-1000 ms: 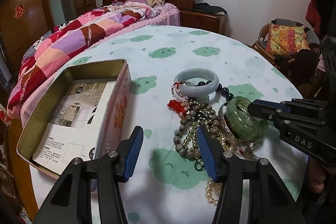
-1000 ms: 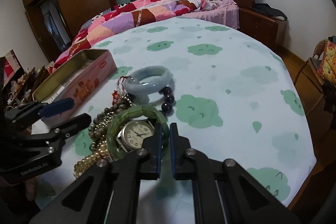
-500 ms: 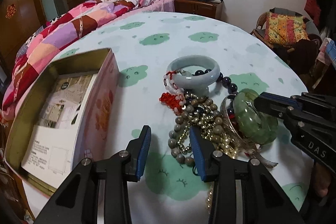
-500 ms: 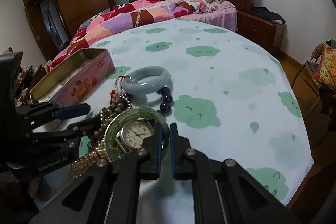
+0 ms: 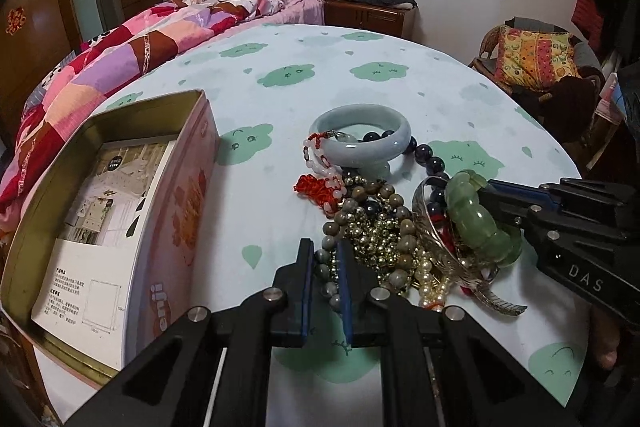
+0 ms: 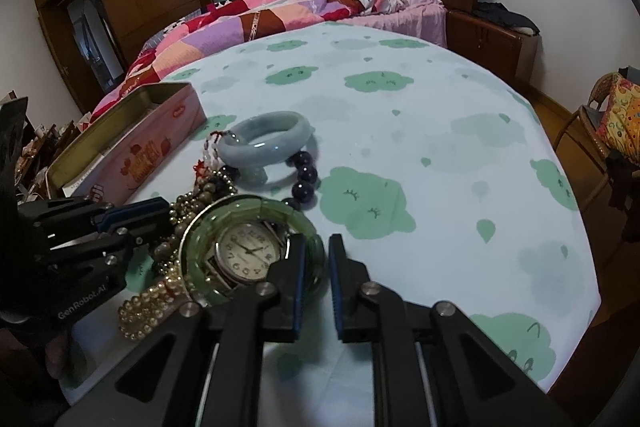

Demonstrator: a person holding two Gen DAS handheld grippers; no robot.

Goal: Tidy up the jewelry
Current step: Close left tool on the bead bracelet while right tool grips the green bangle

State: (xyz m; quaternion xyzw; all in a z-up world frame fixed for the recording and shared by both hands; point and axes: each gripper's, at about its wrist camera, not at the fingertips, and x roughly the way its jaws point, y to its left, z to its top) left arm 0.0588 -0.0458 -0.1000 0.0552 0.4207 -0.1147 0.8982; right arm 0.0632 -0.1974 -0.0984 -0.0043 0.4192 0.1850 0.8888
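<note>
A heap of jewelry lies on the round table. My left gripper [image 5: 324, 259] is shut on the grey-brown bead necklace [image 5: 336, 227] at the heap's near edge. The green jade bracelet [image 5: 478, 219] rests on the heap's right side, around a silver watch [image 6: 250, 251]. My right gripper [image 6: 314, 255] has its jaws slightly apart at the bracelet's rim [image 6: 312, 247], which lies next to the left finger. A pale blue bangle [image 5: 362, 141] lies behind, with dark beads [image 5: 434, 163], pearls [image 6: 148, 303] and a red tassel [image 5: 314, 187].
An open pink tin box [image 5: 120, 211] with a printed leaflet inside stands at the left of the heap. The table [image 5: 360, 75] has a cloud-print cloth. A bed [image 5: 140, 39] is behind, a chair with a cushion [image 5: 536, 59] at the right.
My left gripper has moved forward to the heap and closed on the bead necklace. My right gripper's jaws have parted slightly from the green bracelet.
</note>
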